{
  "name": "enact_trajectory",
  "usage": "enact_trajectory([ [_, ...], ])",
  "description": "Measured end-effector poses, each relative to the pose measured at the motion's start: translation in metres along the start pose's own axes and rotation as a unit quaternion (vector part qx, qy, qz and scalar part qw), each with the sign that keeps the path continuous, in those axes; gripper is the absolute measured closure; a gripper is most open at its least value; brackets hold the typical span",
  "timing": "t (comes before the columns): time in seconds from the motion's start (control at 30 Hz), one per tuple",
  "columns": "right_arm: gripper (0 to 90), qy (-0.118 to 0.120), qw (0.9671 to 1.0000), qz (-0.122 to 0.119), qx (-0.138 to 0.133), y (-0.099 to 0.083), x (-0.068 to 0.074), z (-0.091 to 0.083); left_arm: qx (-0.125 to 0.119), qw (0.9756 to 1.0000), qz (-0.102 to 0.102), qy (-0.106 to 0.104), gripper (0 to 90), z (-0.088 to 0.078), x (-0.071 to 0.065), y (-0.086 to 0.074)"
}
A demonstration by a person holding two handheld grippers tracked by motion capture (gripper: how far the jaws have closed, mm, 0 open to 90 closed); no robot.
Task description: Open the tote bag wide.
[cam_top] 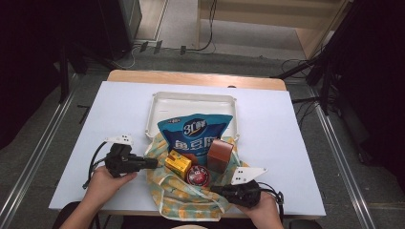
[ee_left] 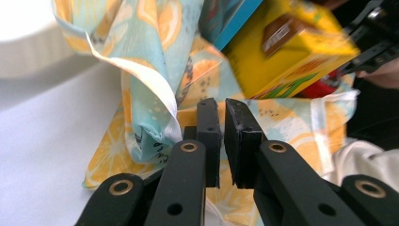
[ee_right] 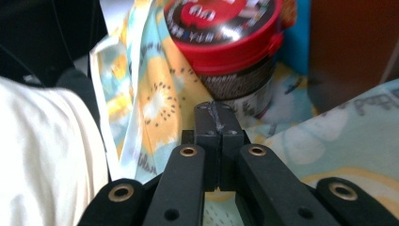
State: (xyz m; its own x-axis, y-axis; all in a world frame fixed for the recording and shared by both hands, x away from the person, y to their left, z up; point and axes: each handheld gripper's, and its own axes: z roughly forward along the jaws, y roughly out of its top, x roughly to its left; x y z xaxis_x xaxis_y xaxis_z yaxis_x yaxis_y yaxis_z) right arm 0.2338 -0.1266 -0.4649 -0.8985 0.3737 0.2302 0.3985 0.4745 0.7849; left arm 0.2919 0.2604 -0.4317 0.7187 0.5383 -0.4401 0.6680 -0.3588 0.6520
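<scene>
Lemon-print cloth bag [cam_top: 184, 193] lies spread on the white surface [cam_top: 71, 143] between the two hand-held grippers, with groceries resting on it. The left hand-held gripper [cam_top: 152, 163] points at the bag's left edge, its jaws nearly closed with a narrow gap; in the left gripper view [ee_left: 221, 113] the tips sit right at a fold of the fabric, and whether they pinch it cannot be told. The right hand-held gripper [cam_top: 215, 190] lies at the bag's right lower edge, jaws pressed fully together [ee_right: 216, 110] over the cloth, with no fabric visibly between them. Just beyond the left tips stands a yellow box [cam_top: 177, 163]; directly ahead of the right tips stands a red-lidded tub [cam_top: 198, 176]. Farther off, a brown carton [cam_top: 219, 155] and a blue snack pouch [cam_top: 193, 131] lean before a white tray [cam_top: 191, 98].
</scene>
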Motion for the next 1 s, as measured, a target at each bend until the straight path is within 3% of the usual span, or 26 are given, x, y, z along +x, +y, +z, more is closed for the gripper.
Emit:
enact_trajectory([
  [0.27,90.0,-0.007,0.9998,-0.004,0.019,-0.007,-0.006,0.009,0.025,0.9996,-0.015,0.000,85.3,0.015,0.009,0.000],
  [0.33,90.0,-0.016,0.9994,-0.028,0.015,-0.011,-0.011,0.012,0.035,0.9993,-0.015,0.006,85.3,0.022,0.013,0.000],
  [0.4,90.0,-0.020,0.9993,-0.026,0.020,-0.014,-0.014,0.014,0.036,0.9992,-0.016,0.008,85.3,0.023,0.015,0.001],
  [0.43,90.0,-0.017,0.9994,-0.017,0.023,-0.014,-0.016,0.015,0.039,0.9989,-0.024,0.011,85.3,0.026,0.019,0.001],
  [0.5,90.0,-0.019,0.9996,-0.005,0.023,-0.014,-0.018,0.014,0.049,0.9984,-0.019,0.020,85.3,0.029,0.023,0.001],
  [0.6,90.0,-0.010,0.9986,0.042,0.032,-0.006,-0.017,0.009,0.050,0.9984,-0.024,0.015,84.4,0.029,0.025,0.001],
  [0.7,90.0,0.003,0.9977,0.062,0.027,-0.004,-0.015,0.000,0.030,0.9992,-0.023,0.009,84.3,0.017,0.020,0.004],
  [0.8,90.0,0.001,0.9984,0.057,0.008,-0.001,-0.011,-0.015,0.017,0.9996,-0.020,-0.001,85.3,0.010,0.014,0.007],
  [0.87,90.0,0.005,0.9979,0.065,-0.006,0.001,-0.009,-0.026,0.003,1.0000,-0.001,0.000,86.1,0.000,0.005,0.014],
  [1.0,90.0,0.001,0.9978,0.058,-0.033,0.004,-0.006,-0.046,-0.021,0.9998,0.006,0.000,87.5,-0.011,0.002,0.027],
])
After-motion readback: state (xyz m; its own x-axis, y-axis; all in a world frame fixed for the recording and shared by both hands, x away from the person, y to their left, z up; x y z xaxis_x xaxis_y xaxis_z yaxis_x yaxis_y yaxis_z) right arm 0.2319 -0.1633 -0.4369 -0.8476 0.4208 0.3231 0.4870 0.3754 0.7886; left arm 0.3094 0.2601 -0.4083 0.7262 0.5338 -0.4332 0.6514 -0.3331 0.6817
